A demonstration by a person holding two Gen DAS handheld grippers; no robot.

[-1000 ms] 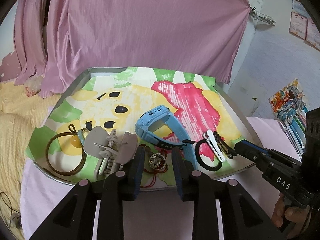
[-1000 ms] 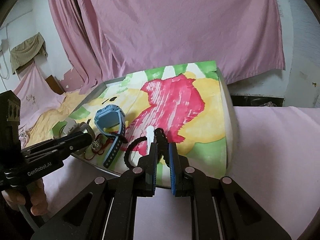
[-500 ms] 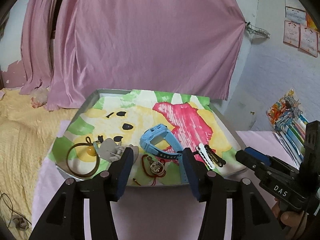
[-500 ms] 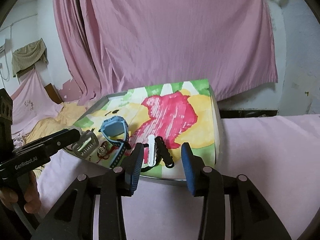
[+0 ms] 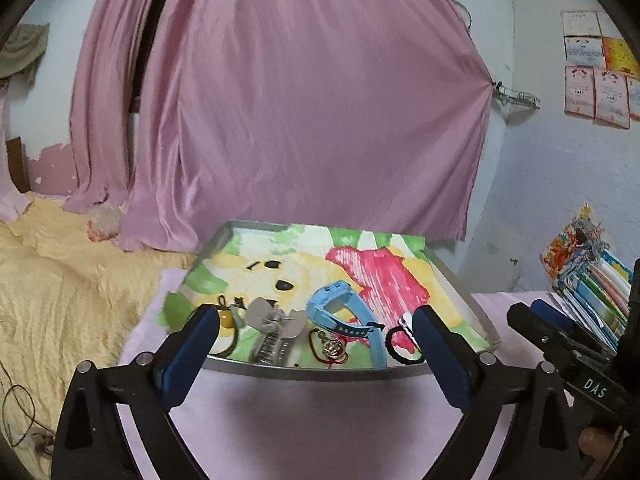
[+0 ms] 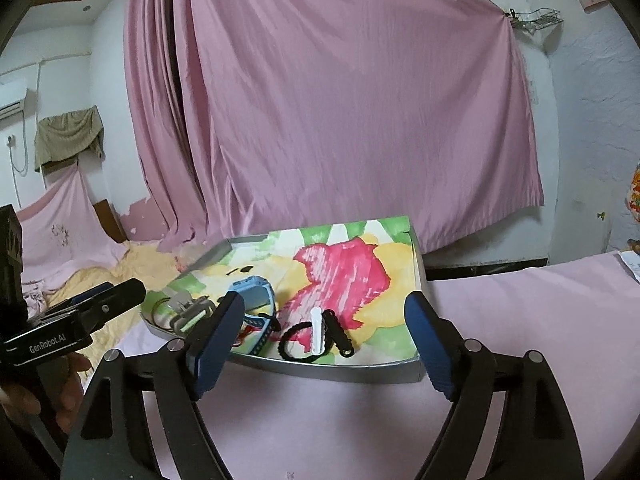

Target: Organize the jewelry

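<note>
**Pink-covered surface and the tray on it**

We see a flat surface covered with pale pink cloth [image 5: 304,420]. Directly on it sits a shallow grey metal tray [image 6: 320,370], lined with a sheet painted in green, yellow and red. At the far right edge, a stack of colourful books [image 5: 592,284] lies on the cloth too.

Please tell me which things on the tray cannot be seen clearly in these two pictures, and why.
- Brown hair tie: left wrist view, mostly behind the left tool's finger.
- White clip: left wrist view, behind the other finger; clear in right view.
- Gold charm: detail too small, blurred.
</note>
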